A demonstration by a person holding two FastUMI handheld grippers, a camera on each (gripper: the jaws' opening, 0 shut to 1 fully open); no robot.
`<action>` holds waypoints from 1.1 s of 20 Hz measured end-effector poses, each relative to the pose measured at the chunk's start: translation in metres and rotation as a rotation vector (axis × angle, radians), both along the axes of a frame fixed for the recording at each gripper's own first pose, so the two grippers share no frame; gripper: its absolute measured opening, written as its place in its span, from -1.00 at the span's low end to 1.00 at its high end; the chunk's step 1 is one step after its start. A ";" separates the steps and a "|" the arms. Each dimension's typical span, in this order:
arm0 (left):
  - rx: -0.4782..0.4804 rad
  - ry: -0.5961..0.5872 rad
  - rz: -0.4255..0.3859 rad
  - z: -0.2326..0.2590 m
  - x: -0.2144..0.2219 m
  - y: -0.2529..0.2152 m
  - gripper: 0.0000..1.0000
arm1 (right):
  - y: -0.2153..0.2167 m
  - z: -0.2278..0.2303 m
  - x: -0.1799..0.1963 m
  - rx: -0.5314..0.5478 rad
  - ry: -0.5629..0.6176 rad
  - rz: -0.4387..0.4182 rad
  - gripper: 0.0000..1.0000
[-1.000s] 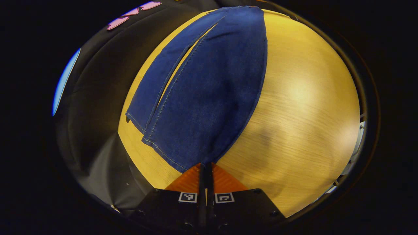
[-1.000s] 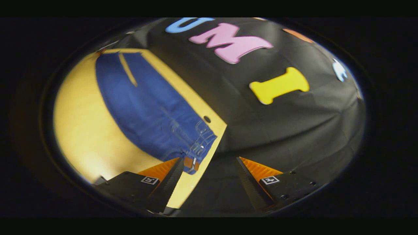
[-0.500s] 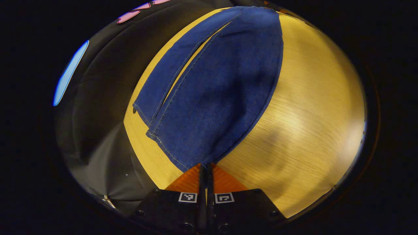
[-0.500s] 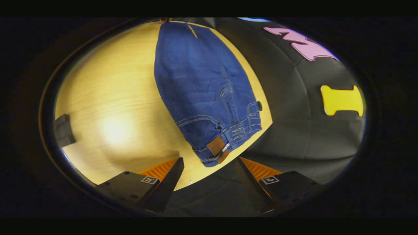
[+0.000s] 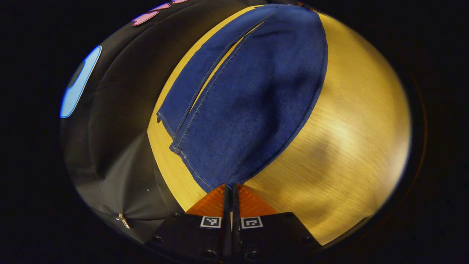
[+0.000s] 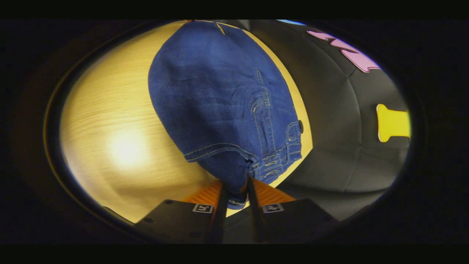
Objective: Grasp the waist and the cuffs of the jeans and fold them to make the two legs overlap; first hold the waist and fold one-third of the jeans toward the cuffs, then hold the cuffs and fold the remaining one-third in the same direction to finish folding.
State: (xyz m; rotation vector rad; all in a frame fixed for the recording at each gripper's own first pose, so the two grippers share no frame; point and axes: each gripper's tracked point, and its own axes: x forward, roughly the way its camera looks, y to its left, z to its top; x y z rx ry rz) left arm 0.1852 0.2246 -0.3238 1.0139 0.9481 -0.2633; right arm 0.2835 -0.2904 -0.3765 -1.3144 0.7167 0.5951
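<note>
In the left gripper view, the dark blue denim jeans [image 5: 249, 99] lie spread on a yellow wood-grain table [image 5: 351, 139], the two legs running away from the camera with a narrow slit of table showing between them. The left gripper [image 5: 231, 187] sits at the near corner of the nearer leg's cuff, its two fingers pressed together with the hem corner pinched between them. The stitched hem runs off to the left from that corner, and the second leg's cuff lies just beyond it, near the table's left edge.

In the right gripper view, the same jeans [image 6: 220, 99] show their waist end: pocket stitching and belt loops lie close to the table's [image 6: 110, 121] right edge. The right gripper [image 6: 237, 187] is at the near corner of the waistband, and its fingers have closed in on the fabric, which bunches up between them; both fingers appear to press on the denim.

The table top is smooth, with a bright glare patch from overhead light. Black cloth [image 6: 348, 154] hangs just behind the table edge as the booth's wall.
</note>
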 end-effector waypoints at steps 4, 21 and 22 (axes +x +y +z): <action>-0.020 0.047 0.013 0.000 0.000 -0.003 -0.88 | -0.001 -0.002 -0.006 0.055 0.088 -0.062 -0.91; -0.587 -0.040 0.367 0.152 0.076 0.000 -0.89 | 0.074 0.190 0.116 0.554 -0.036 -0.467 -0.95; -0.586 -0.048 0.397 0.167 0.083 0.004 -0.89 | 0.079 0.205 0.116 0.566 -0.040 -0.496 -0.85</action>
